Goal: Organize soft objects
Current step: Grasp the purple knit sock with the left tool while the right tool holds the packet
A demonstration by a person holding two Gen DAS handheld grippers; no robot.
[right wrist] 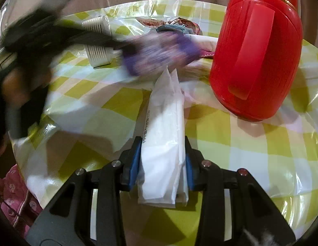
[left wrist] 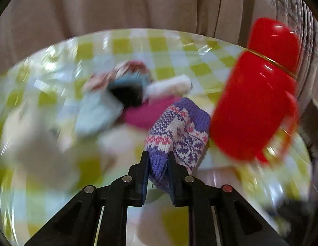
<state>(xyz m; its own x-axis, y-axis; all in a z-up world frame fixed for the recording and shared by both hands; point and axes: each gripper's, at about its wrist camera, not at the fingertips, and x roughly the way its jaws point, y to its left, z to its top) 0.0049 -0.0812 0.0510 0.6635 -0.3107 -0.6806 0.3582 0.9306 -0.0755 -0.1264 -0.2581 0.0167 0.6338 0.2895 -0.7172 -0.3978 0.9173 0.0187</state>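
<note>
purple knitted sock (left wrist: 175, 135) sits dead centre of the left wrist view, patterned in white and pink, its lower end pinched between the two fingers of the left gripper (left wrist: 159, 160) — jaws clenched on the knit. from the right wrist view the same sock is a purple smear (right wrist: 159, 53) in the upper middle of the frame, with the left gripper a dark blur (right wrist: 36, 41) trailing off to the upper left.

lower centre of the right wrist view: a white plastic packet (right wrist: 165, 143) stands lengthwise between the blue pads (right wrist: 134, 164) of the right gripper (right wrist: 163, 160), both pads pressed to its sides — grasped.

behind the sock in the left wrist view, a blurred heap of soft things: a pink piece (left wrist: 146, 114), a pale blue piece (left wrist: 97, 114), a white fluffy piece (left wrist: 169, 86). just right of the sock stands a red thermos jug (left wrist: 253, 102) with a gold band, filling the upper right of both views (right wrist: 257, 61). a cream ribbed object (right wrist: 97, 39) lies at the upper left of the right wrist view. everything rests on a green-and-white checked tablecloth (right wrist: 251, 153), glossy under a clear cover.
</note>
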